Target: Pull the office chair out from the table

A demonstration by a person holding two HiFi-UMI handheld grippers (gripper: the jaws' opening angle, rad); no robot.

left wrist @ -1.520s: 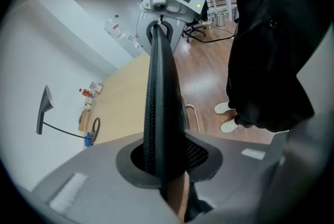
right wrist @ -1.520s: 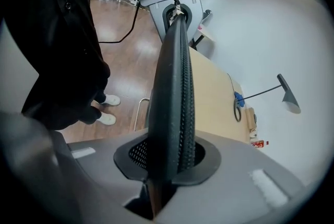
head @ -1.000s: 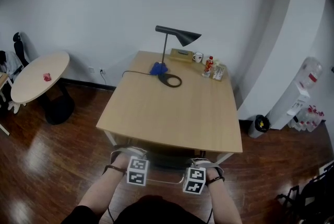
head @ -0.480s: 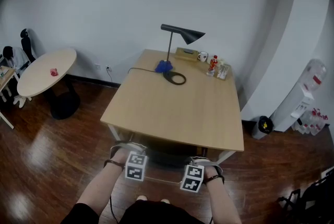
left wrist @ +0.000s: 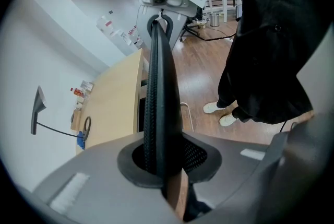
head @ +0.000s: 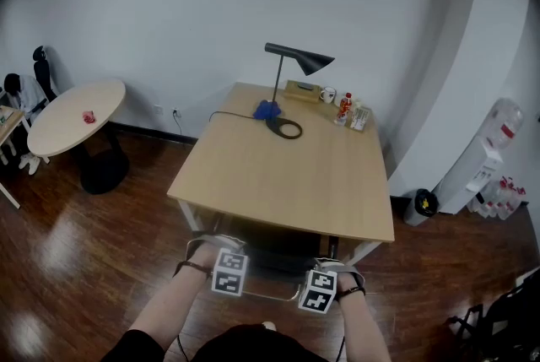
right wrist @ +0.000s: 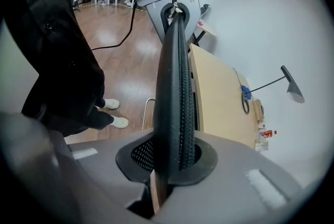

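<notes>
Office: desk (head: 287, 183), lamp (head: 299, 60), water dispenser (head: 484, 159)

Black outfit (left wrist: 271, 35), white shoes (left wrist: 222, 113)
Grey left tool (left wrist: 159, 163) and right tool (right wrist: 172, 160), each topped with black-and-white marker cubes (head: 229, 274); dark wrist bands (head: 187, 268), black cable (right wrist: 117, 40).

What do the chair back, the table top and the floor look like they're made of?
Chair back: black woven mesh on a smooth, probably plastic rim; the weave shows.
Table top: pale matte wood or laminate, even tone.
Floor: dark glossy wood planks, reflecting light.

Lamp (head: 297, 63) on table (head: 287, 183), far edge; office chair (left wrist: 157, 92) at near edge; round table (head: 76, 117) left.
</notes>
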